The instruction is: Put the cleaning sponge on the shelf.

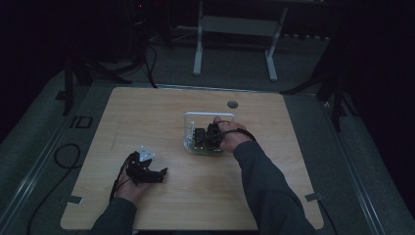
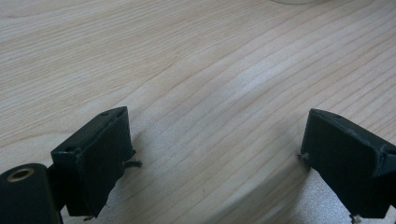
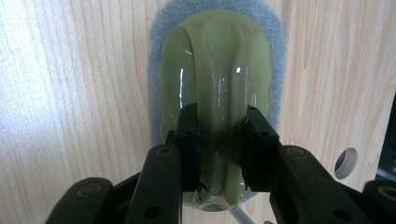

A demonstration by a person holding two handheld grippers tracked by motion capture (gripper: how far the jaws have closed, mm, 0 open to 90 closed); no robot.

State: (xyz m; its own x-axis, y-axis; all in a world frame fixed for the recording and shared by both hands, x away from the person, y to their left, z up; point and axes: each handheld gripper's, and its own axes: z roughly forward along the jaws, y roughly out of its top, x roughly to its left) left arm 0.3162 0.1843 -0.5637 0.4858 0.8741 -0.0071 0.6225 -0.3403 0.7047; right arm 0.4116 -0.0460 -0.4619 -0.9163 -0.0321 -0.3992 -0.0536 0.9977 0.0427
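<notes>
- The room is dark around a pale wooden table; a white frame stand sits on the floor beyond it, and a small round hole marks the table's far edge.
- On my left, the left gripper rests low over bare wood near the front edge, well apart from the work. In the left gripper view its jaws stand wide with nothing but table grain between them — I read it as parked, out of the way.
- That forearm comes in short from the bottom edge, wrist level, jaws pointing toward the middle of the table.
- At centre sits a clear tray with a white rim.
- To its right, the right gripper is clamped on the raised ridge of a green scrubber with a grey pad underneath — gripping the handle ridge looks like the only firm purchase.
- The scrubber hangs or rests over the wood beside the tray; I cannot tell which.
- The right arm reaches far forward, sleeve slanting inward, hand bent down over the tray.
</notes>
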